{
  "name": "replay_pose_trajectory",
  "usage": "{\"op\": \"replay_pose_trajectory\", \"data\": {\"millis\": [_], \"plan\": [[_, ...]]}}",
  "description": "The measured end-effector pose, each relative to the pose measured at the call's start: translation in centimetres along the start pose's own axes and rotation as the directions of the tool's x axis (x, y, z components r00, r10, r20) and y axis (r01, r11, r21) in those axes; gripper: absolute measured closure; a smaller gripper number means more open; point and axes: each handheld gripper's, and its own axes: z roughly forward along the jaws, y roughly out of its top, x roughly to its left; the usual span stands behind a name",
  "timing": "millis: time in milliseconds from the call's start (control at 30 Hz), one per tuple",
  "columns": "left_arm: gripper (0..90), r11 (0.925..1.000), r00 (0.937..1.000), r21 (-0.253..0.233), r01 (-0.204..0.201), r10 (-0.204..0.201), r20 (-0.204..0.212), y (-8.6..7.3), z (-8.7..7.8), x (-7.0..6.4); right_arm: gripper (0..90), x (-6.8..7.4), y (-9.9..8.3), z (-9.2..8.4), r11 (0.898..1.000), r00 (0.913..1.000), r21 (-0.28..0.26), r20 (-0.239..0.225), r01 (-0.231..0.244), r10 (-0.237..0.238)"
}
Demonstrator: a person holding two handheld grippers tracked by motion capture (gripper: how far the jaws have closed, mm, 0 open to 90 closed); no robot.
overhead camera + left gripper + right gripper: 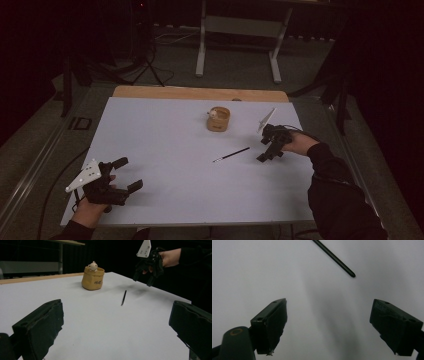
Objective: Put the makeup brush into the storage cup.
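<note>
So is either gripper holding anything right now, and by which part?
Nothing is held. The left gripper and right gripper are both open and empty; the pen lies free on the table.

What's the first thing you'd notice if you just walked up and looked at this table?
Probably the little tan pot with a tiny animal figure peeking over its rim, standing toward the far side of the white table. Next, the thin black pen lying alone on the table nearer the right side. The right gripper hangs open just beside the pen, while the left gripper waits open at the near left corner.
</note>
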Motion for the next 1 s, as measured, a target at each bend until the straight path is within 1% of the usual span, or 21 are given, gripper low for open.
{"op": "replay_pose_trajectory", "data": {"millis": [100,167,233,300,333,400,433,467,533,567,600,667,700,733,767,800,833,867,900,967,1000], "plan": [[0.0,1.0,1.0,0.003,0.002,-0.002,0.002,0.0,0.0,0.0,14.6,-0.3,0.5,0.1,0.999,0.9992,0.017,0.013,0.037,-0.037],[0.0,1.0,1.0,0.003,0.001,-0.001,0.001,-0.1,0.0,0.1,14.7,-0.4,0.8,0.2,0.999,0.9989,0.028,0.003,0.046,-0.046],[0.0,1.0,1.0,0.003,0.002,-0.002,0.002,-0.1,0.0,0.1,15.0,-0.5,1.3,0.4,0.997,0.9979,0.039,-0.003,0.065,-0.065],[0.0,1.0,1.0,0.006,-0.001,0.001,0.003,-0.1,0.0,0.1,15.4,-0.5,1.7,0.8,0.994,0.996,0.058,-0.024,0.087,-0.086],[0.0,1.0,1.0,0.007,-0.002,0.001,0.003,-0.1,0.0,0.1,15.6,-0.4,1.9,0.9,0.992,0.9948,0.075,-0.024,0.101,-0.099],[0.0,1.0,1.0,0.007,0.0,0.0,0.003,-0.1,0.0,0.1,15.6,-0.3,2.4,1.3,0.989,0.9927,0.096,-0.053,0.113,-0.108],[0.0,1.0,1.0,0.007,0.0,0.0,0.003,-0.1,0.0,0.0,15.6,-0.3,2.6,1.4,0.987,0.9914,0.106,-0.055,0.124,-0.118],[0.0,1.0,1.0,0.008,-0.001,0.001,0.002,-0.1,0.0,0.0,15.6,-0.3,2.8,1.5,0.985,0.9908,0.11,-0.052,0.13,-0.125],[0.0,1.0,1.0,0.009,-0.001,0.001,0.002,-0.1,0.0,0.0,14.9,-0.4,3.3,1.5,0.989,0.9926,0.094,-0.055,0.113,-0.108],[0.0,1.0,1.0,0.008,-0.001,0.001,0.002,-0.1,-0.1,0.0,14.9,-0.4,3.6,1.5,0.989,0.9917,0.089,-0.061,0.119,-0.113],[0.0,1.0,1.0,0.009,-0.003,0.003,0.001,-0.1,-0.1,0.0,14.9,-0.4,3.8,1.5,0.988,0.9911,0.091,-0.061,0.123,-0.118],[0.0,1.0,1.0,0.009,-0.003,0.003,0.002,-0.1,-0.1,0.0,14.3,-0.3,4.2,1.5,0.985,0.9904,0.114,-0.065,0.129,-0.122],[0.0,0.9999,1.0,0.009,-0.004,0.004,0.002,-0.1,0.0,0.0,14.0,-0.1,4.4,1.5,0.981,0.9879,0.124,-0.055,0.151,-0.145],[0.0,0.9999,1.0,0.01,-0.004,0.004,0.002,-0.1,0.0,0.0,15.4,0.1,4.6,1.4,0.976,0.9839,0.123,-0.028,0.178,-0.176],[0.0,0.9999,1.0,0.013,-0.008,0.008,0.002,-0.1,0.0,0.0,17.7,0.3,4.8,1.4,0.974,0.9816,0.119,-0.016,0.191,-0.19],[0.0,0.9999,1.0,0.014,-0.01,0.01,0.001,-0.1,0.0,0.0,20.6,0.3,5.1,1.3,0.976,0.9821,0.114,-0.032,0.188,-0.186],[0.0,0.9999,0.9999,0.013,-0.011,0.011,0.0,-0.1,0.0,0.0,23.7,0.4,5.4,1.2,0.975,0.9803,0.107,-0.045,0.196,-0.192],[0.0,0.9999,0.9999,0.012,-0.011,0.011,0.001,0.0,0.0,0.0,23.8,0.5,5.7,1.2,0.971,0.9756,0.104,-0.053,0.217,-0.213],[0.0,0.9999,0.9999,0.01,-0.011,0.011,0.002,0.0,0.0,0.0,23.9,0.7,5.9,1.2,0.964,0.9693,0.107,-0.062,0.244,-0.238],[0.0,0.9999,0.9999,0.012,-0.012,0.012,0.003,0.0,0.0,-0.1,24.7,1.1,6.5,1.2,0.945,0.9538,0.128,-0.054,0.3,-0.295],[0.0,0.9999,0.9999,0.013,-0.011,0.011,0.004,-0.1,0.0,-0.1,27.1,1.2,6.7,1.3,0.935,0.9443,0.133,-0.051,0.329,-0.325]]}}
